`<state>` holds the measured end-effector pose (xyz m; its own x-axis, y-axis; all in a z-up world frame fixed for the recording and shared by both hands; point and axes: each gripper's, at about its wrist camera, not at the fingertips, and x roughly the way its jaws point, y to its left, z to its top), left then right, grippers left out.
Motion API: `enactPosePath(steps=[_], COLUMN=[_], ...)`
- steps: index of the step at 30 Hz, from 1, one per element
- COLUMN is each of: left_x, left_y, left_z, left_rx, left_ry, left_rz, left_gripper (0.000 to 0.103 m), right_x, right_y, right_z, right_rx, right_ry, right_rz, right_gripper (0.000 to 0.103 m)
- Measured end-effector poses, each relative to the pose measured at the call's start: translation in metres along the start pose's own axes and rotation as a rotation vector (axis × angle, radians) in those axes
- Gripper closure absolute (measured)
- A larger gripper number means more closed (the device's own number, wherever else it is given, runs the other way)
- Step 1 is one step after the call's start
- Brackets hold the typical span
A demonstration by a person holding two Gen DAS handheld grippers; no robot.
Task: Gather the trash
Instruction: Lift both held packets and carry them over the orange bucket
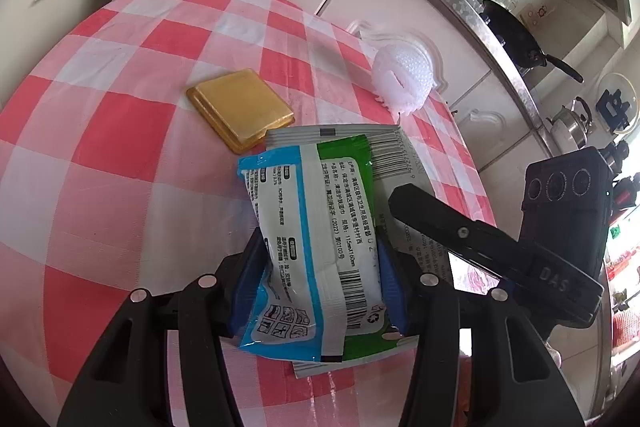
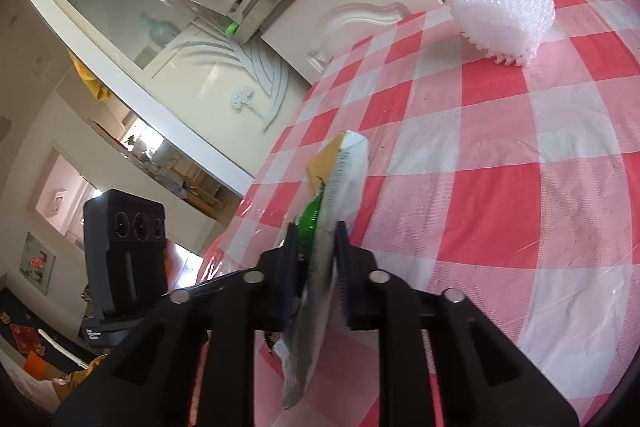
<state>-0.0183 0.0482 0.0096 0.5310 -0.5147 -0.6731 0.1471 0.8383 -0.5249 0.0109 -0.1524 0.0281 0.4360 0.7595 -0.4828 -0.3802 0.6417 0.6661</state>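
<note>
The left wrist view shows the printed face of the blue wipes packet, clamped by the left gripper, long axis toward 12 o'clock; behind it, a grey flat sachet. The right wrist view shows that sachet edge-on, pinched by the right gripper above the checked tablecloth

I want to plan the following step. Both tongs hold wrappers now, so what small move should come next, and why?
Probably lift both tongs a little, together. The left tongs pinch the blue wrapper and the right tongs pinch the grey wrapper, which overlap, while the tray and foam net remain on the table.
</note>
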Motion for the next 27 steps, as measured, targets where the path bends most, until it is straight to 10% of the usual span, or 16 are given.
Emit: enactPosePath(steps=[27], left_x=[-0.101], left_y=[0.056], left_z=[-0.033], left_rx=[-0.019], left_ry=[-0.122], left_rz=[0.136], left_gripper=[0.051], right_x=[-0.008], right_y=[0.084], right_z=[-0.015], right_rx=[-0.289], right_ry=[-0.109], right_rz=[-0.208], right_gripper=[0.094])
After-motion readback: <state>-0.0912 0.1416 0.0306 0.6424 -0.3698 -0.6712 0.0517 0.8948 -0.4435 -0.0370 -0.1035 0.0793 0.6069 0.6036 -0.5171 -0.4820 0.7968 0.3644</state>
